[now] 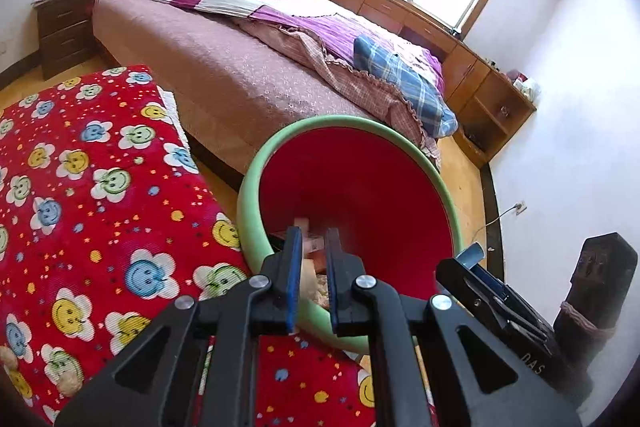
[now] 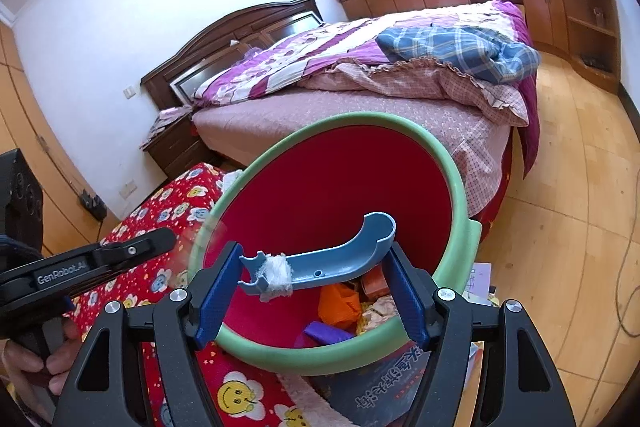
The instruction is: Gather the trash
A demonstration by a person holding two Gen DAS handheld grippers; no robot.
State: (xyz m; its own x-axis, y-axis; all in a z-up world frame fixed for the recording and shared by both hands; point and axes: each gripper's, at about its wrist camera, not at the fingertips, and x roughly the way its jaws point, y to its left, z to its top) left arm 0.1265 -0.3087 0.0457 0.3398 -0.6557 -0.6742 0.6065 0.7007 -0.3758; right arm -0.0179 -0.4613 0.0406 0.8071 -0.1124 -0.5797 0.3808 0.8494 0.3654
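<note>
Now over bin, red inside, green rim, beside red blanket near bed. Right gripper clamped across curved blue plastic piece with white wad, above bin mouth. Left gripper pinched shut, empty, just over rim. Scraps lying at bin bottom.

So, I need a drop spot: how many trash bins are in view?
1: the green-rimmed red bin, beside the smiley-flower blanket, in front of the bed; more may hide outside view.
</note>
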